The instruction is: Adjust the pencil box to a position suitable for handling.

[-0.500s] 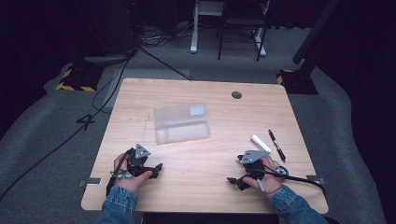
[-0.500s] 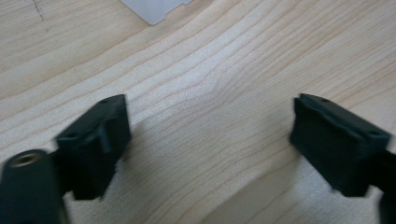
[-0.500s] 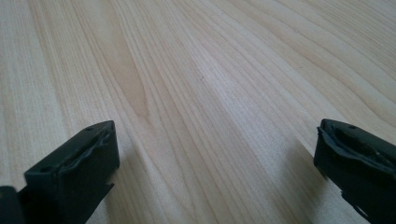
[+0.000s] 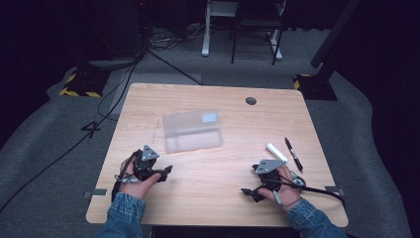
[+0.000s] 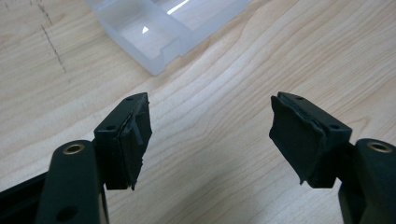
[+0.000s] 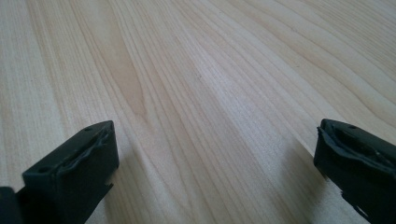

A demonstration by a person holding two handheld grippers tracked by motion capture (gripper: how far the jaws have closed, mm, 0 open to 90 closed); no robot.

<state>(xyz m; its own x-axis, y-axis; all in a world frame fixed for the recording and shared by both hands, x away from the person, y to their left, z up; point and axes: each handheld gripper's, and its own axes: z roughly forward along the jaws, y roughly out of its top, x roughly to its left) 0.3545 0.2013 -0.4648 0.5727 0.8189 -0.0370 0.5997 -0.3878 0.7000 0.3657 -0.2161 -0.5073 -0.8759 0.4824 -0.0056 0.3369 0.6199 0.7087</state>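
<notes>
The left tongs point(image 4: 166, 171) rest low over the tabletop point(image 4: 213, 163) at about eight o'clock, their jaws standing apart with nothing but bare wood between them — in the left gripper view the two black pads point(image 5: 133, 140) face each other across a clear gap. They point toward the clear plastic box point(image 4: 192, 130), which lies flat near the middle of the tabletop, up at roughly one o'clock from those tongs and a little way off, not touching them. The right tongs point(image 4: 247, 191) sit at about four o'clock on the tabletop, jaws spread wide and holding nothing; the right gripper view has only wood grain between them. Each is held in a hand point(image 4: 136, 181) coming out of a denim sleeve point(image 4: 124, 213) at the near edge. Just beyond the right tongs, toward two o'clock from them, lie a white marker cap or eraser-like stick point(image 4: 276, 152) and a black pen point(image 4: 293, 154) — side by side, close but apart. A small dark round hole point(image 4: 251, 100) marks the far edge of the tabletop at about one o'clock.
</notes>
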